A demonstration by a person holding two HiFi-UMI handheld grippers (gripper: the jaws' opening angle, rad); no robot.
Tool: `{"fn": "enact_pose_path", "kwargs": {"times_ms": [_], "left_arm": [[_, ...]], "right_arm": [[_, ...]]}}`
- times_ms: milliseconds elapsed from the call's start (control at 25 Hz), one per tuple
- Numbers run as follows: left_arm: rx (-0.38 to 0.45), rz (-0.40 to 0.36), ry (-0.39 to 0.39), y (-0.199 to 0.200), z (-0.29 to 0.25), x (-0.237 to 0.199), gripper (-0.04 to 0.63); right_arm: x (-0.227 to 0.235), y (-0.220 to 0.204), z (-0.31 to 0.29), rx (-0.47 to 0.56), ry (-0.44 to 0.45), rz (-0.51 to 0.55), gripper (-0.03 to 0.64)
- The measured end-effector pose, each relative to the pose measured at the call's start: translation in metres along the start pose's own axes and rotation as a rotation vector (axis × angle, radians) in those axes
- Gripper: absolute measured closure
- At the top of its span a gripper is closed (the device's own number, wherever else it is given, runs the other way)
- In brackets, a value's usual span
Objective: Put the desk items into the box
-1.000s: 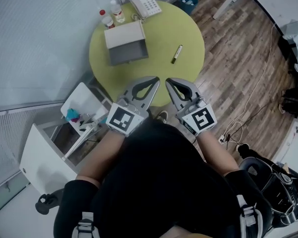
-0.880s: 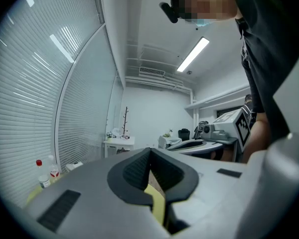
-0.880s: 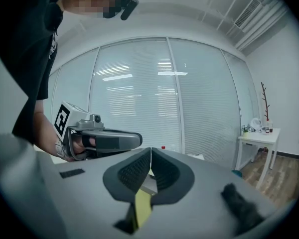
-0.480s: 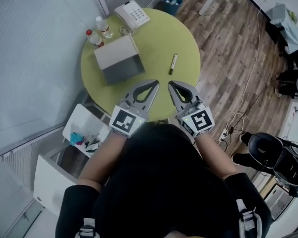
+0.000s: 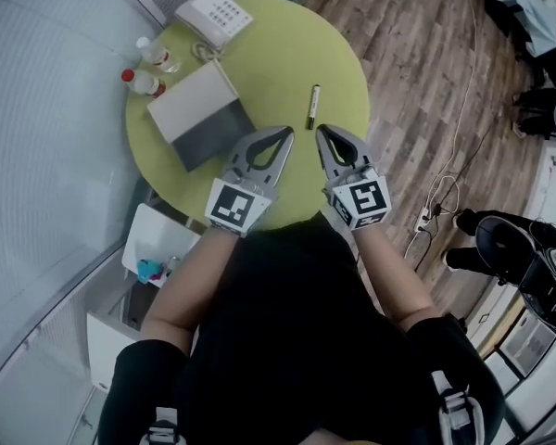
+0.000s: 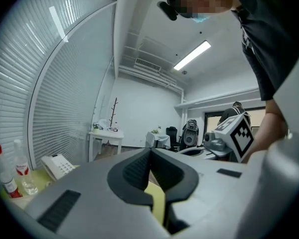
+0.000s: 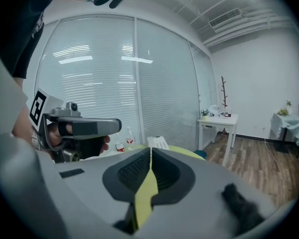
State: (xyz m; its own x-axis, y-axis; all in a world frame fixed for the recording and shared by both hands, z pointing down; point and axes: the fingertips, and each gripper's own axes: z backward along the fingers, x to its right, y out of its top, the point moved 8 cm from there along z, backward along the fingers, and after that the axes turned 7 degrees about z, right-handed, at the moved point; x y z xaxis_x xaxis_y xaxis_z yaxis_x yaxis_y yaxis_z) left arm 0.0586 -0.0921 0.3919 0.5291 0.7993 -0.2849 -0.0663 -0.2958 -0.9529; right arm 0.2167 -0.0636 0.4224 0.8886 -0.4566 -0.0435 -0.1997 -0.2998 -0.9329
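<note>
On the round green table (image 5: 278,72) lies a dark marker pen (image 5: 311,106), right of an open grey-and-white box (image 5: 200,115). A white desk phone (image 5: 213,13) sits at the far edge, and two small bottles (image 5: 148,70) stand beside the box. My left gripper (image 5: 287,133) hovers over the table's near edge, jaws shut and empty. My right gripper (image 5: 321,132) is level with it, just right, also shut and empty. In the left gripper view the tips (image 6: 150,150) meet; the phone (image 6: 60,165) and the bottles (image 6: 12,176) show at the left. The right gripper view shows its tips (image 7: 150,149) closed.
A white side cabinet with coloured items (image 5: 157,248) stands left of the table, below a curved glass wall with blinds. Cables and a power strip (image 5: 426,216) lie on the wood floor at the right. A dark chair base (image 5: 510,248) stands further right.
The head view has swung, so the table and its items appear shifted left and rotated. Both grippers keep their place side by side over the near edge, still shut.
</note>
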Motion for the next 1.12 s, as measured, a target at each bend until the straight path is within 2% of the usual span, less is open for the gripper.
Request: {"fn": "enact_pose_path", "kwargs": {"times_ms": [160,360,600,920,1120], "left_arm": [[-0.014,0.050,0.024,-0.022,-0.029,-0.022,0.586],[-0.038,0.034,0.077,-0.053,-0.067,-0.046,0.586],[-0.039,0.036,0.105,-0.093,-0.104,-0.071,0.586],[-0.096,0.062,0.122,-0.144,-0.131,-0.082,0.586],[-0.098,0.086,0.142,-0.161,-0.133,-0.088,0.586]], "right_arm": [[0.029,-0.032,-0.028,-0.048,-0.033,-0.027,0.598],[0.058,-0.077,-0.063,-0.132,-0.084,-0.082,0.597],[0.073,-0.121,-0.100,-0.200,-0.126,-0.144,0.597],[0.083,-0.178,-0.131,-0.295,-0.223,-0.208,0.592],[0.084,-0.204,-0.149,-0.381,-0.248,-0.233,0.504]]}}
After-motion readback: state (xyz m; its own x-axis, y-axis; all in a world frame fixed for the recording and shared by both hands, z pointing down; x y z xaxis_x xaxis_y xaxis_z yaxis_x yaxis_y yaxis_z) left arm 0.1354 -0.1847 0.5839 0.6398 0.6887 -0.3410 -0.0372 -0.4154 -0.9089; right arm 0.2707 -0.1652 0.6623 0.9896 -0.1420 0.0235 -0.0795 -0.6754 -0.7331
